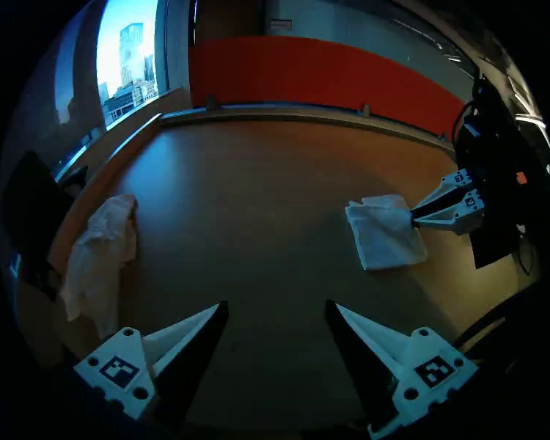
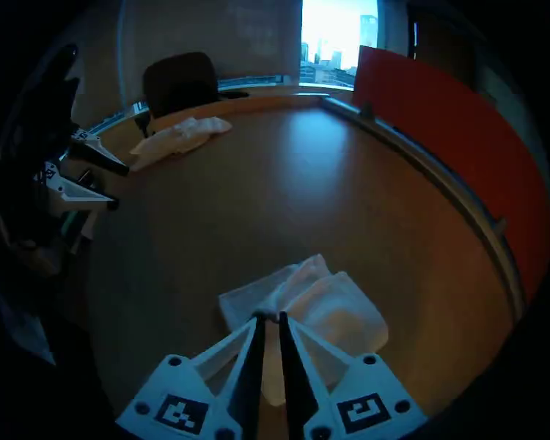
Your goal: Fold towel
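Starting at the left of the left gripper view, I see a window (image 1: 128,59) above the far left corner of the wooden table (image 1: 260,198), and below it a crumpled towel (image 1: 99,249) lying loose along the table's left edge, one end hanging toward the near side. My left gripper (image 1: 275,304) hovers over the near edge with its two fingers spread wide apart and nothing between them; bare wood shows in the gap. Right of the middle, toward the table's right edge, sits the folded towel (image 1: 383,235), a pale, roughly square stack lying flat. The right gripper (image 1: 414,216) reaches in from that right edge, with its tips at the stack's right side. A red partition (image 1: 319,73) runs along the far edge behind all this. In the right gripper view, again from the left, the left gripper is at the table's edge with its fingers parted. Past it a dark chair (image 2: 180,81) stands behind the crumpled towel at the far corner. In the lower middle, my right gripper's fingers are drawn almost together and clamp a fold at the near edge of the folded towel. The cloth bunches up into a soft ridge just beyond the tips, while the rest of it rests on the table. The red partition follows the table's edge on the right.
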`<state>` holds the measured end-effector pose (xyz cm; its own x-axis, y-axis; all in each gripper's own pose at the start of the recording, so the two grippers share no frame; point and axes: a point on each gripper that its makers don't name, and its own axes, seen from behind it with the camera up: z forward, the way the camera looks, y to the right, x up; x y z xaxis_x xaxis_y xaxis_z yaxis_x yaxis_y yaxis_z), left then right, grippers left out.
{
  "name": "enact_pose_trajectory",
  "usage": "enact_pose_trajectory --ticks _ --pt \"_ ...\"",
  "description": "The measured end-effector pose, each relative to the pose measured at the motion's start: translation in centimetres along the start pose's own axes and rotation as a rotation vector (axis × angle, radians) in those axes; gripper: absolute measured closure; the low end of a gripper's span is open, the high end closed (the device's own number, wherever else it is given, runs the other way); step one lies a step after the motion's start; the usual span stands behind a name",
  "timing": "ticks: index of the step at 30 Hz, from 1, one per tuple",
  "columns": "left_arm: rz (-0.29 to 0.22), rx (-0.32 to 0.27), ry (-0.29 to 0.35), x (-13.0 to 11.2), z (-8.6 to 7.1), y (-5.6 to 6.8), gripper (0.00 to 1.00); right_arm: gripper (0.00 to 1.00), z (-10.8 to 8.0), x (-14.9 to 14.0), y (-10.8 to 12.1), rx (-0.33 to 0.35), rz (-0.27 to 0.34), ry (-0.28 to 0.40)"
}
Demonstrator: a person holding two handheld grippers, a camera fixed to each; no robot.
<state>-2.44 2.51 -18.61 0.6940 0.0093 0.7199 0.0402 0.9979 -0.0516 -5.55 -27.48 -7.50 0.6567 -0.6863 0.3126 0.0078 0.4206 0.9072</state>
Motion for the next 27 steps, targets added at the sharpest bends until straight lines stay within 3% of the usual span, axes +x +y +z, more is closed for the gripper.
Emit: enact_pose_trajectory --ticks 5,10,27 --pt "0.000 0.003 0.002 0.1 0.0 0.0 0.03 0.43 -0.4 -0.1 -0.3 0.009 0.020 0.007" --pt "0.001 0.003 0.004 0.2 0.0 0.0 0.03 0.27 -0.7 -0.7 -0.2 -0.003 0.036 0.005" --pt "0.015 -0.003 0.004 0.4 0.2 0.4 0.02 0.26 -1.5 -4.5 -0.1 -0.047 0.080 -0.034"
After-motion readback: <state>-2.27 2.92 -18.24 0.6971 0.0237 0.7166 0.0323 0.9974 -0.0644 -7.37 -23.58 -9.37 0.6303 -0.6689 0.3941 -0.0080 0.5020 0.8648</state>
